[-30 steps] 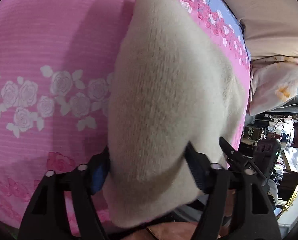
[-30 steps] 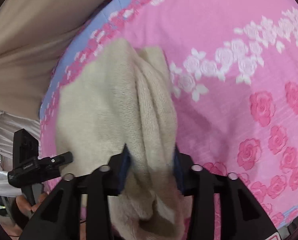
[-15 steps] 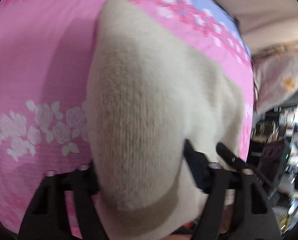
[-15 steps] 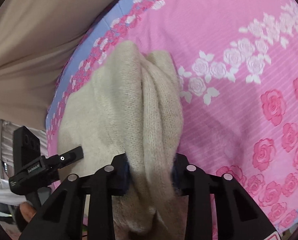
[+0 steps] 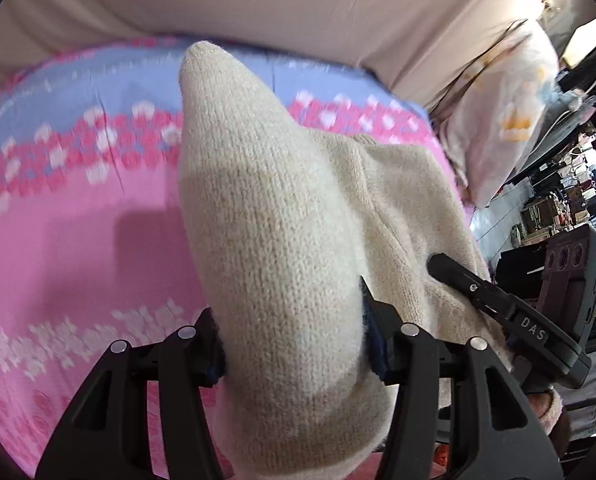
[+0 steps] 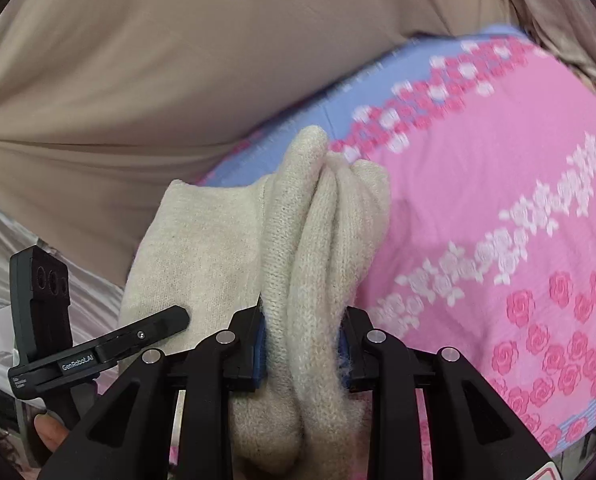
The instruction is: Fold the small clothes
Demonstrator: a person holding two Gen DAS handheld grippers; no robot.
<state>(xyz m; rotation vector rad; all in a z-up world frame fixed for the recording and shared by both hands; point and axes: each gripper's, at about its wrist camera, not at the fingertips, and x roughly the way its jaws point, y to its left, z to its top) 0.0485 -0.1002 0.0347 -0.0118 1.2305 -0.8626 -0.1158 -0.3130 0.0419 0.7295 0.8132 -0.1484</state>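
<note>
A small cream knitted garment (image 5: pixel 282 216) is held up over a pink bedsheet (image 5: pixel 70 248) with a rose pattern. My left gripper (image 5: pixel 292 344) is shut on one bunched edge of the garment, which bulges between the fingers. My right gripper (image 6: pixel 302 340) is shut on the garment's (image 6: pixel 314 240) other bunched edge, gathered in folds. The rest of the cloth hangs between the two grippers. The right gripper also shows at the right of the left wrist view (image 5: pixel 498 300); the left gripper shows at the left of the right wrist view (image 6: pixel 98 348).
A beige curtain or wall cloth (image 6: pixel 178 60) rises behind the bed. The sheet has a blue band (image 5: pixel 78 96) along its far edge. A pale pillow (image 5: pixel 506 112) lies at the bed's right end, with cluttered shelves (image 5: pixel 558 200) beyond.
Both grippers have tilted up and moved toward the bed's far edge with the garment; the blue border and beige cloth now fill the upper views. Both grips stay shut.
</note>
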